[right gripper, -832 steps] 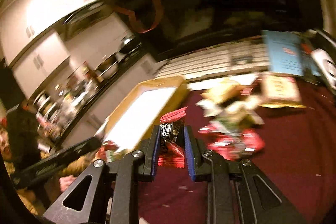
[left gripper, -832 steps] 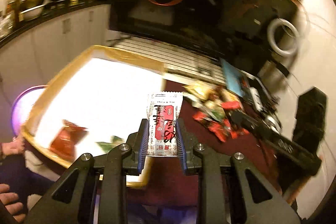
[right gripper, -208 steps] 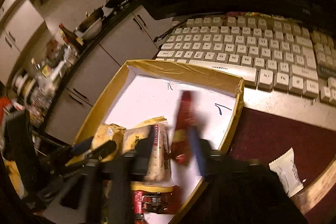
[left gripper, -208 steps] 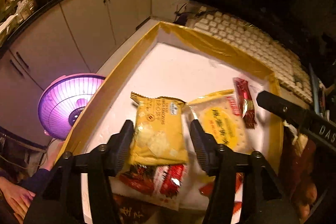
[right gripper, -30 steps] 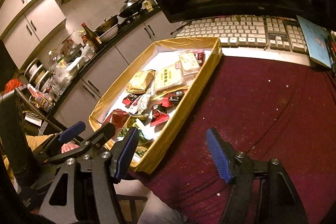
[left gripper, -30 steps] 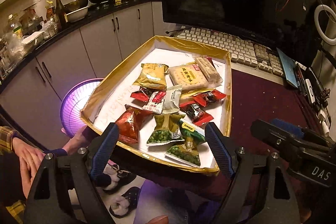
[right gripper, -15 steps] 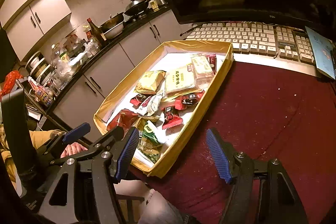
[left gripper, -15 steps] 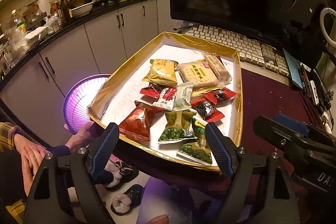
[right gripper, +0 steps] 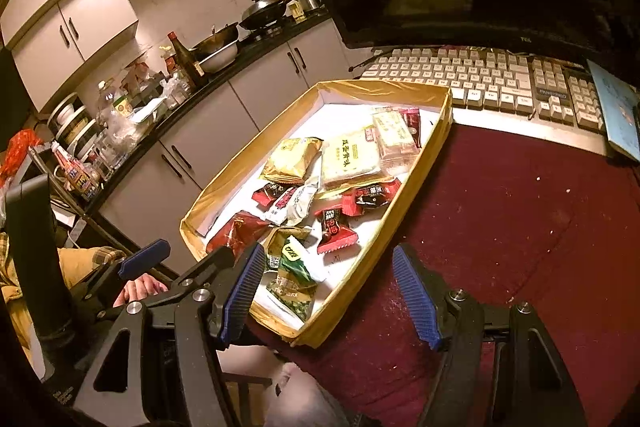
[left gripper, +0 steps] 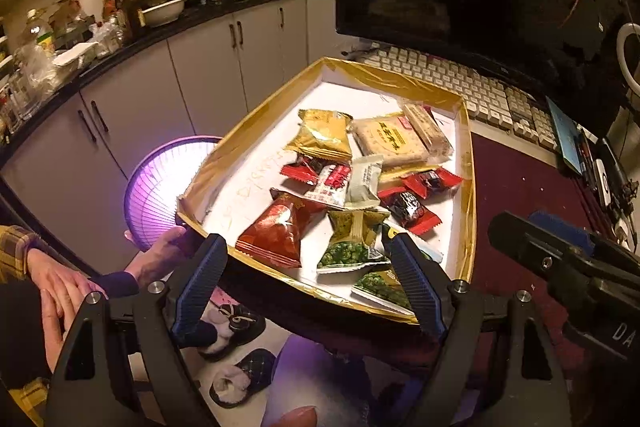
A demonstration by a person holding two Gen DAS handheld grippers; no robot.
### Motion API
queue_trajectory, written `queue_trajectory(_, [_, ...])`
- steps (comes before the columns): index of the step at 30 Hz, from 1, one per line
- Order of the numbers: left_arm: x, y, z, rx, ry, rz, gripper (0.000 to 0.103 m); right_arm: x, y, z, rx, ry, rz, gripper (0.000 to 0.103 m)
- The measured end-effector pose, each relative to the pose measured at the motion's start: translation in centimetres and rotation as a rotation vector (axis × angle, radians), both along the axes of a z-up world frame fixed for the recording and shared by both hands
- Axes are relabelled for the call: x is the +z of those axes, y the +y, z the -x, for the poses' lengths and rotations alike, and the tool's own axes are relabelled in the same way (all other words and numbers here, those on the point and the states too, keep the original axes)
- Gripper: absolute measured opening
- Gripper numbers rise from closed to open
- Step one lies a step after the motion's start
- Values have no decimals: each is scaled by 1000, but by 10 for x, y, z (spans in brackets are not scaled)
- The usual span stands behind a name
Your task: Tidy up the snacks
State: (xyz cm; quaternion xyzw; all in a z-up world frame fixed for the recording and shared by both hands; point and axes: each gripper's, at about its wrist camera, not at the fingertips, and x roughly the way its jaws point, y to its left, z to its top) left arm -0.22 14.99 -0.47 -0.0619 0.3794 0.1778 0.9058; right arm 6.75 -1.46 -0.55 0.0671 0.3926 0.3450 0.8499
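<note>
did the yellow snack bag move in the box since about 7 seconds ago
Cannot tell. The yellow snack bag lies flat in the box beside the pale cracker pack, as it did then, but the camera has pulled back, so a small shift could hide.

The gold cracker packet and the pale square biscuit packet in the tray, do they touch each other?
Cannot tell. In the left wrist view the gold cracker packet and the pale square biscuit packet meet edge to edge, but no view shows contact or a gap plainly.
</note>
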Motion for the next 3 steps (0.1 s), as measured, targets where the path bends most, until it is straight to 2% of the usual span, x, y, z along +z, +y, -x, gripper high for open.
queue_trajectory(3, [0,-2,1,-13,-20,-8,84,1,2,1,2,0,0,69])
